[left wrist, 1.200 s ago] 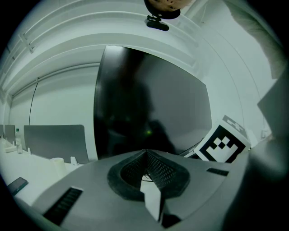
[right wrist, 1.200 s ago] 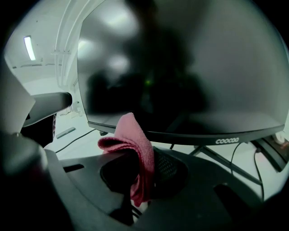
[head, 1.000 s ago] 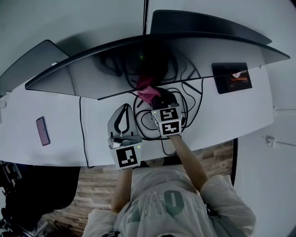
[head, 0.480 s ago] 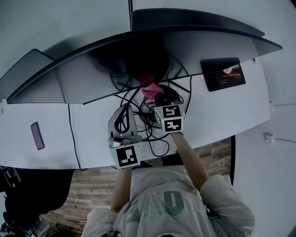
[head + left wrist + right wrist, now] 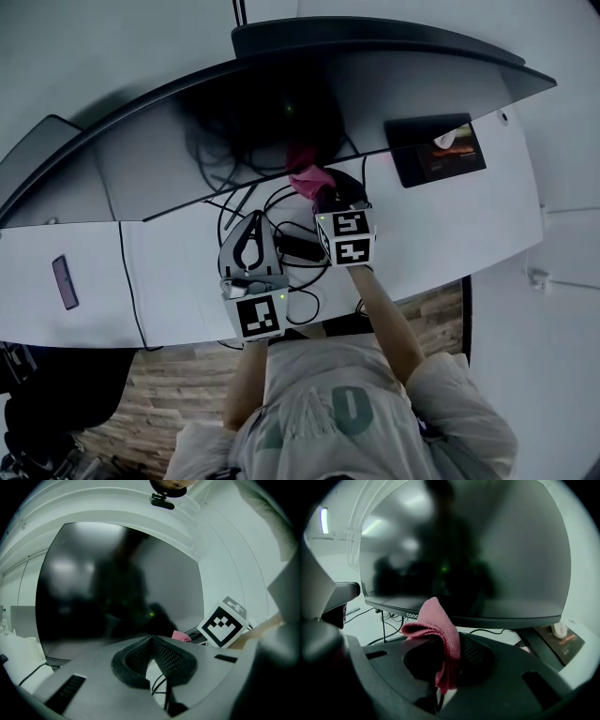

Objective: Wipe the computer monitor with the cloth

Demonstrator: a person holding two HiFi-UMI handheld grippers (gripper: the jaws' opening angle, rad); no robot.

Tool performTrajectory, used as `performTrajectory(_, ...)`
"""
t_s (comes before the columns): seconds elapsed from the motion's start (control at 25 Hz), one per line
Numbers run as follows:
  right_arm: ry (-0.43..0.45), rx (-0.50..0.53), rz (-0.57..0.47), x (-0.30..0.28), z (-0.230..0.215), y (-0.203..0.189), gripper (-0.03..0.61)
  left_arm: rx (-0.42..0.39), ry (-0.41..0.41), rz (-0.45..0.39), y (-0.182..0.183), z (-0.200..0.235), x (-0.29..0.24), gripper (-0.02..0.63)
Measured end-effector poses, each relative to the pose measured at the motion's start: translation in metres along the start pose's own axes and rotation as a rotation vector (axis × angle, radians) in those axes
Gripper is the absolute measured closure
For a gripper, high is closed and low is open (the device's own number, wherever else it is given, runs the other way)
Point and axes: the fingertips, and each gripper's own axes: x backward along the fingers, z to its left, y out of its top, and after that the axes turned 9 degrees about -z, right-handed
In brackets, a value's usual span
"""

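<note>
A wide curved monitor (image 5: 169,150) with a dark screen stands at the back of the white desk (image 5: 450,225). My right gripper (image 5: 317,191) is shut on a pink cloth (image 5: 307,178), which sits at the middle of the monitor's lower edge. In the right gripper view the cloth (image 5: 437,620) drapes over the closed jaws just below the monitor (image 5: 487,550). My left gripper (image 5: 255,217) hovers over the desk to the left of it, shut with nothing in it. The left gripper view shows the dark monitor (image 5: 117,583) ahead and the cloth (image 5: 181,636) to the right.
A tangle of black cables (image 5: 281,246) lies on the desk under both grippers. A small tablet (image 5: 436,150) rests at the right, a phone (image 5: 63,281) at the far left. A second dark screen (image 5: 37,150) stands to the left. A webcam (image 5: 164,499) sits above the monitor.
The head view has swung, so the desk and monitor slid left in the picture. The right gripper, holding the cloth, rose slightly along the monitor's lower edge. The left gripper hardly moved.
</note>
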Motion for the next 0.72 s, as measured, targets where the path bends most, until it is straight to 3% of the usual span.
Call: performTrajectory(0.72,-0.048,0.004,-0.01,0.017,-0.091,-0.006,0.522,-0.027,-0.053,-0.005,0.005,-0.079,-0.044,0.598)
